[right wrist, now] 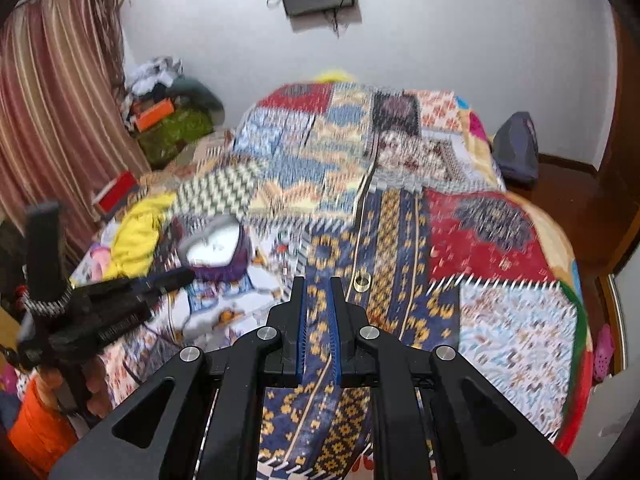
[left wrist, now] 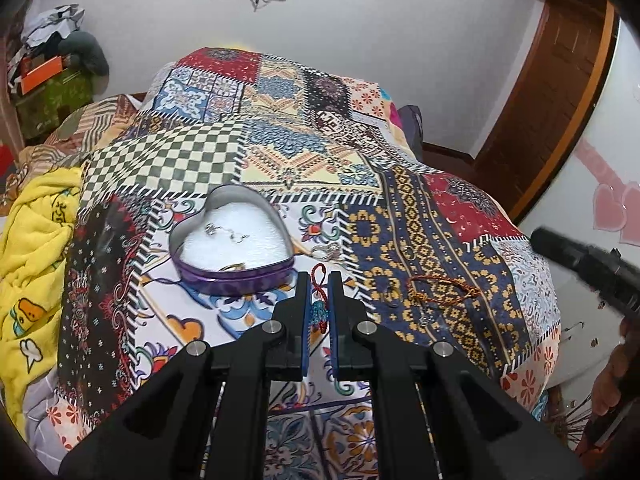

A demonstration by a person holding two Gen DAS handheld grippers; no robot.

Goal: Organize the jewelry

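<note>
A bed (left wrist: 304,148) covered by a patchwork quilt (left wrist: 432,216) fills both views, with a crumpled yellow blanket (left wrist: 36,232) heaped at its nine o'clock edge. On the quilt sits a purple heart-shaped tin (left wrist: 232,240), open and lined in white, holding a few silver pieces and a gold ring at its near rim; in the left wrist view it lies at about eleven o'clock from the left hand-held gripper (left wrist: 319,280), just beyond its fingertips. That hand-held gripper is clenched on a red cord bracelet with a teal bead cluster (left wrist: 319,312), the beads pinched between the blue pads and a red loop sticking out past the tips toward twelve o'clock. At about two o'clock from it, on the navy and gold panel, lies a brown braided bracelet (left wrist: 444,290), with a small thin ring (left wrist: 409,254) farther off at one o'clock and a cluster of silver rings (left wrist: 328,251) beside the tin's right side. The right wrist view is motion-blurred: the right hand-held gripper (right wrist: 319,284) hangs above the navy and gold panel with its jaws slightly parted and only quilt showing between them, grasping nothing. A gold ring (right wrist: 362,281) lies on the quilt just beside its right fingertip, at about one o'clock.
</note>
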